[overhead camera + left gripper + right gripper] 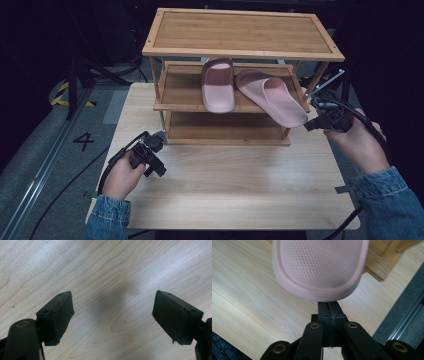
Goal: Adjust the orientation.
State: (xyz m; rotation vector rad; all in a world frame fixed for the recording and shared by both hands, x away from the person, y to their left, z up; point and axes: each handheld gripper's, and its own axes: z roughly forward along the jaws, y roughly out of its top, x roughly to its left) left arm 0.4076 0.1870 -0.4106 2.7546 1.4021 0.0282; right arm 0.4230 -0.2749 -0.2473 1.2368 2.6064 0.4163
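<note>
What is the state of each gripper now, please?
Left gripper: open, empty, above the light wooden table.
Right gripper: closed, at the heel edge of the pink rubber slipper; a grip cannot be told.

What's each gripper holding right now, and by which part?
Right gripper: jaws pressed together right at the heel rim of the pink foam slide slipper overhanging the bamboo rack's middle shelf; actual pinch cannot be told. Left gripper: open over the table, holding nothing.

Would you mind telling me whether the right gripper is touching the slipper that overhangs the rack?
Touching: in the right gripper view, the right gripper is shut, its tips meeting the heel edge of the pink slipper.
</note>
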